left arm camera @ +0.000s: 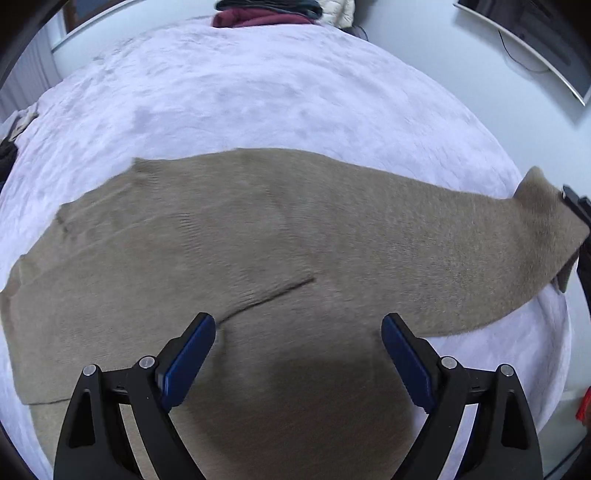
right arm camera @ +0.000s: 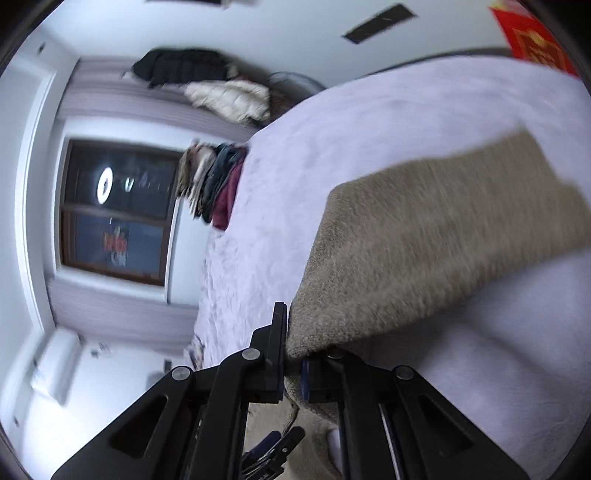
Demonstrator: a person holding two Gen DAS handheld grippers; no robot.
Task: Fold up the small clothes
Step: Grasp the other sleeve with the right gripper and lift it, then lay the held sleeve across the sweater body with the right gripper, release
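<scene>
A beige knitted sweater (left arm camera: 258, 236) lies spread across a pale lilac bedspread (left arm camera: 221, 92). My left gripper (left arm camera: 298, 325) hovers over its near part, blue pads wide apart and nothing between them. The sweater's sleeve stretches off to the right, where the right gripper (left arm camera: 570, 201) holds its cuff at the frame's edge. In the right wrist view my right gripper (right arm camera: 291, 363) is shut on the sleeve end of the sweater (right arm camera: 424, 236), and the fabric lifts off the bedspread (right arm camera: 332, 147) toward the jaws. That view is turned sideways and blurred.
A pile of clothes (left arm camera: 266, 14) sits at the bed's far edge, also seen as the clothes pile (right arm camera: 214, 181) beside a dark window (right arm camera: 118, 206). Jackets (right arm camera: 207, 81) hang on the wall. A dark screen (left arm camera: 535, 40) stands at the far right.
</scene>
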